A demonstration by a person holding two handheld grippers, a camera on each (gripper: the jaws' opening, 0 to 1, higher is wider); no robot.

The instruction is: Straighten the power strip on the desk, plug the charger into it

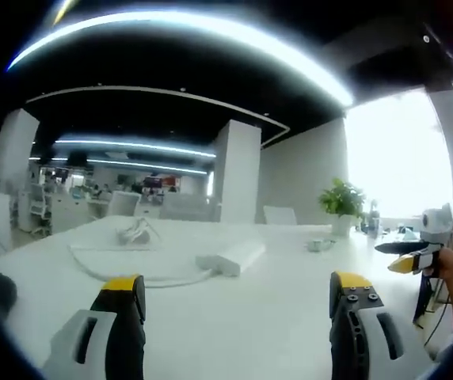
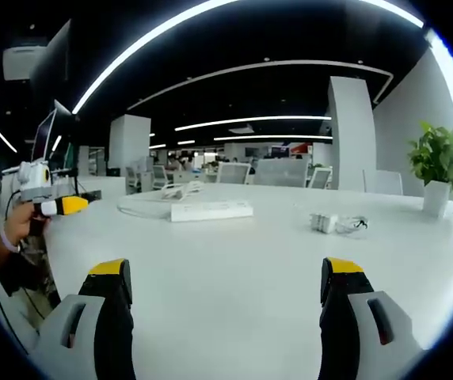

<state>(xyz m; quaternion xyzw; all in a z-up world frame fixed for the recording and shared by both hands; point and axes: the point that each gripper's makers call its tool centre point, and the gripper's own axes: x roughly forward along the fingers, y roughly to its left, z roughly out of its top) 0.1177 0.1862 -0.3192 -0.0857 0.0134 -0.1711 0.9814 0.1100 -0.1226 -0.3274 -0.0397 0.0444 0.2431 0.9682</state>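
Both grippers are hovering wide open over the desk. The strip is lying askew mid-desk, charger nearby; both probably light, rigid, best gripped across their sides.

We've got a white desk here, a white power strip with its white cable, and a pale grey-white charger trailing a dark cord. Our left gripper and right gripper show black jaws tipped yellow on grey-white bodies. We see green leaves on the plant in its white pot.
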